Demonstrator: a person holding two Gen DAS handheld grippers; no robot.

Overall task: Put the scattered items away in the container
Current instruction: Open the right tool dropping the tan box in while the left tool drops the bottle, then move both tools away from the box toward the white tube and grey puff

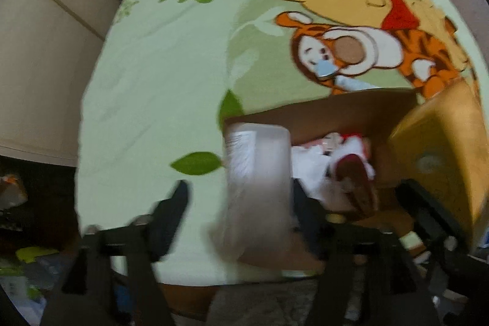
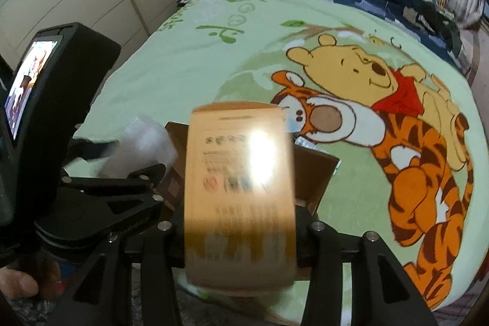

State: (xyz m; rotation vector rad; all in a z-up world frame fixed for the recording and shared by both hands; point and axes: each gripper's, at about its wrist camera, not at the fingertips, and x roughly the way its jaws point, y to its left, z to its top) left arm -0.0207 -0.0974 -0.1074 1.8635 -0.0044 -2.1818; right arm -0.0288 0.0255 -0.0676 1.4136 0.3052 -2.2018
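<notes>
Cardboard box (image 1: 342, 115) on the green cartoon blanket (image 1: 159, 57), with both of your grippers holding things above it.

Your left gripper (image 1: 238, 197) has its fingers spread wide, yet a blurred white bottle (image 1: 256, 173) sits between them – it touches the right finger, and I cannot tell if the left one touches it. The bottle hangs over the near left corner of the box. Your right gripper (image 2: 240, 222) pinches a yellow-orange packet (image 2: 241, 191) with printed text, held upright above the box – the glare and blur hide the words. Inside the box lie white and red items (image 1: 339, 161), too blurred to name. Behind the box, a small blue-capped thing (image 1: 325, 70) rests on the blanket.
</notes>
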